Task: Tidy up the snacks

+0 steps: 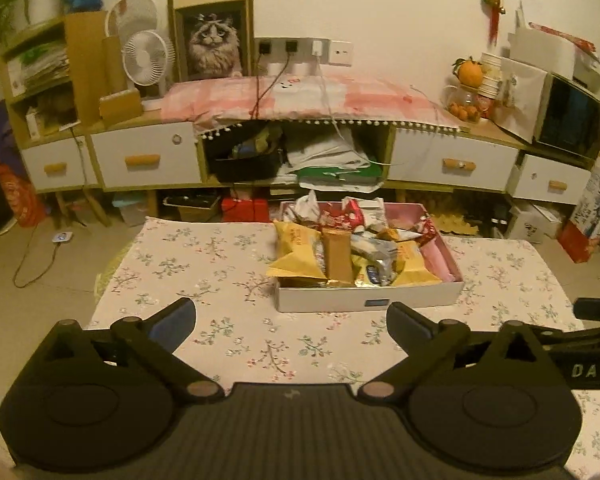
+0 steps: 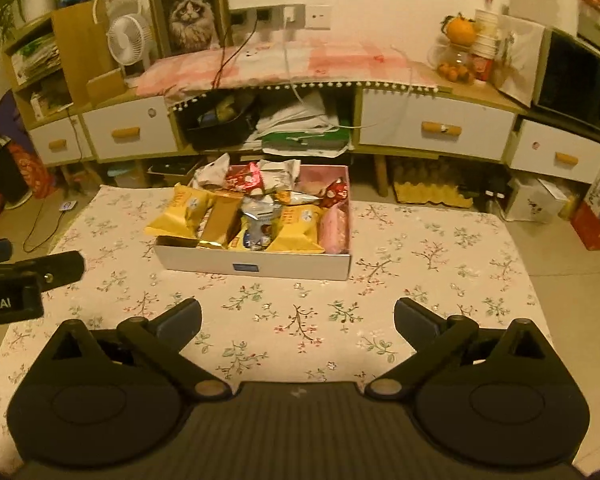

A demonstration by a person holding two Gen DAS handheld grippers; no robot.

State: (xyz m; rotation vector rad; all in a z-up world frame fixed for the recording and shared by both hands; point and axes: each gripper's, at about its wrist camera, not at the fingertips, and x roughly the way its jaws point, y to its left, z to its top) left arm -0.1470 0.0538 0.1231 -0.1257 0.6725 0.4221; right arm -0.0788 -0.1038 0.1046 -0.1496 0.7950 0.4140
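Note:
A white box (image 1: 364, 298) (image 2: 260, 266) with a pink lining stands on the floral tablecloth (image 1: 228, 264) (image 2: 420, 240), heaped with snack packets. Among them are yellow bags (image 1: 296, 256) (image 2: 184, 216), a brown bar (image 1: 338, 258) (image 2: 220, 222), a silver pouch (image 2: 260, 224) and a red wrapper (image 2: 336, 194). My left gripper (image 1: 292, 316) is open just short of the box's near wall, nothing between its fingers. My right gripper (image 2: 298, 316) is open too, empty, nearer than the box and to its right. Each gripper shows at the edge of the other's view.
Behind the table runs a low cabinet (image 1: 452, 160) with white drawers and a stuffed open shelf. On top are two fans (image 1: 148, 60), a cat picture (image 1: 214, 40), a pink cloth, oranges (image 1: 470, 74) and a microwave (image 1: 572, 120). Boxes crowd the floor on the right.

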